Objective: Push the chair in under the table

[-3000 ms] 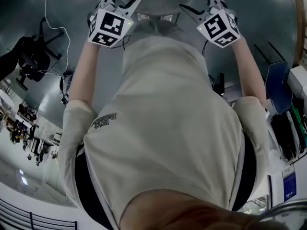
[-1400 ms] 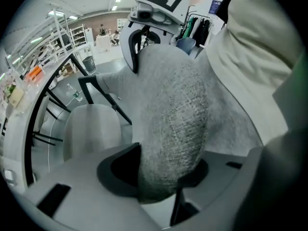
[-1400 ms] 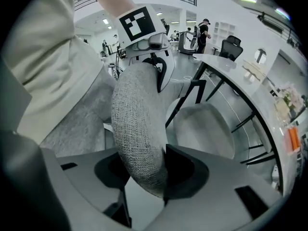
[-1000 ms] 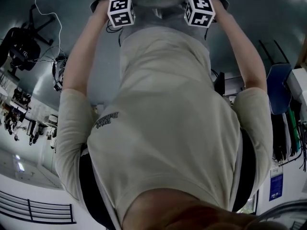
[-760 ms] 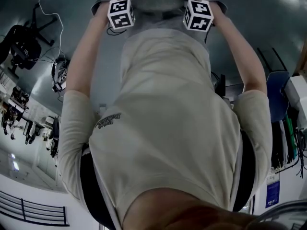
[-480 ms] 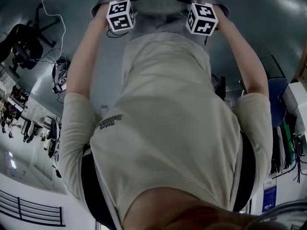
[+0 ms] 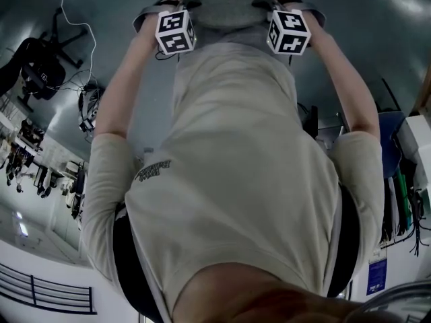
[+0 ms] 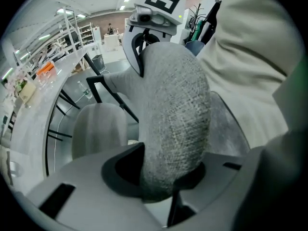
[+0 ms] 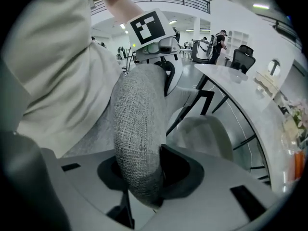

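The chair's grey fabric backrest runs between my two grippers at the top of the head view. My left gripper is shut on its top edge, which fills the jaws. Farther along the same edge, my right gripper is shut on the backrest too, pads pressed on the fabric. Each gripper view shows the other gripper at the far end, the right gripper and the left gripper. The white table curves beyond the chair.
A second pale chair stands by the table's black legs. Small items sit on the tabletop. The person's torso in a beige shirt is close behind the backrest. A black office chair and cables lie off to the left.
Both grippers and the backrest they hold have shifted slightly down in the head view, nearer the torso. Three seconds ago they stood farther apart.
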`<action>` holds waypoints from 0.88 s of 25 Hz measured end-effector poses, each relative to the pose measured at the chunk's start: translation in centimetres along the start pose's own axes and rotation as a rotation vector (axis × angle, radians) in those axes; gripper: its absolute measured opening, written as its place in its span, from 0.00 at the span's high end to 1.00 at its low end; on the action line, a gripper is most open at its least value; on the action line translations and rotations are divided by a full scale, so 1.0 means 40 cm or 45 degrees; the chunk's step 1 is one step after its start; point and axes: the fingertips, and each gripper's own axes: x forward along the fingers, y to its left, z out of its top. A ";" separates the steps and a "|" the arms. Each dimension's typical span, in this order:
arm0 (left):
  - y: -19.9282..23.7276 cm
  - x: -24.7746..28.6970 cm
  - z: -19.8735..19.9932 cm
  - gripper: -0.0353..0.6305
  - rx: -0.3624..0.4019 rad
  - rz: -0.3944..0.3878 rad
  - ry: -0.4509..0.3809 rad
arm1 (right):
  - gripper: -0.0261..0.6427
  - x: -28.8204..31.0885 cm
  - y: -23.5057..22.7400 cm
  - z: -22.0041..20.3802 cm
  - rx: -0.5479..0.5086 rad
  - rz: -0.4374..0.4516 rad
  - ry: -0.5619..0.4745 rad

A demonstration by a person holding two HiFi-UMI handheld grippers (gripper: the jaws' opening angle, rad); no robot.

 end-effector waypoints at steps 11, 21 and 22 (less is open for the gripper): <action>0.165 0.043 0.007 0.78 0.020 0.053 0.016 | 0.75 0.006 -0.181 -0.080 0.012 -0.087 0.077; 0.309 0.029 -0.039 0.78 0.040 0.076 0.026 | 0.74 0.016 -0.315 -0.071 0.057 -0.102 0.075; 0.324 0.031 -0.039 0.78 0.039 0.082 0.029 | 0.74 0.014 -0.330 -0.076 0.059 -0.109 0.081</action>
